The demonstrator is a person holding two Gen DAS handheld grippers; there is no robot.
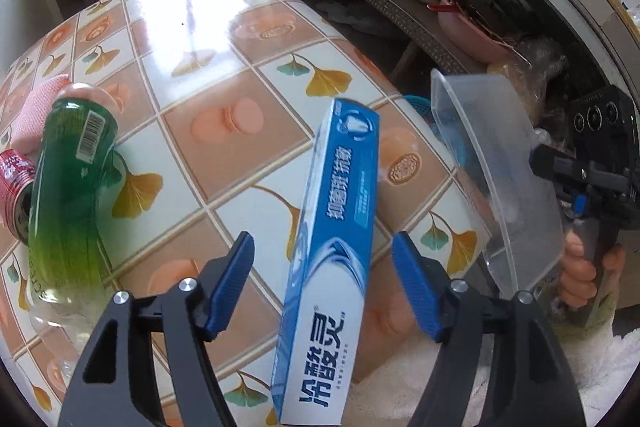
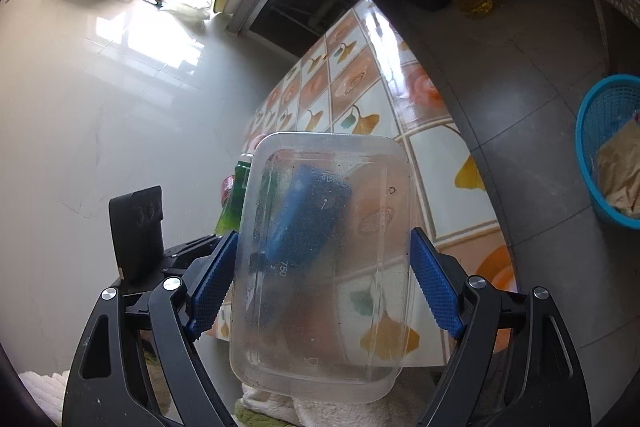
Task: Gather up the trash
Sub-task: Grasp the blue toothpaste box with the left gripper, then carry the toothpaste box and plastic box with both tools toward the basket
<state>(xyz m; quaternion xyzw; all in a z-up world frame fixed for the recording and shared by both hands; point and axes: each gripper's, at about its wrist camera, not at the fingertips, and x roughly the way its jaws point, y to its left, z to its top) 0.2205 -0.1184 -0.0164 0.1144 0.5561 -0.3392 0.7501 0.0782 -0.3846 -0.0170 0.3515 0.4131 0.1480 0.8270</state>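
The blue toothpaste box (image 1: 332, 259) stands tilted between the left gripper's (image 1: 322, 283) released fingers, touching neither ribbed pad, above the glossy tiled bench (image 1: 224, 75). The right gripper's (image 2: 322, 283) fingers clench a clear rectangular plastic container (image 2: 324, 267) by its long sides.

open tabletop (image 1: 224, 75) beyond green bottle (image 1: 68, 187)

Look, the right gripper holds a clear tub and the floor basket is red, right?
No. The basket is blue, not red; the right wrist view shows it. The right gripper does hold the clear tub.
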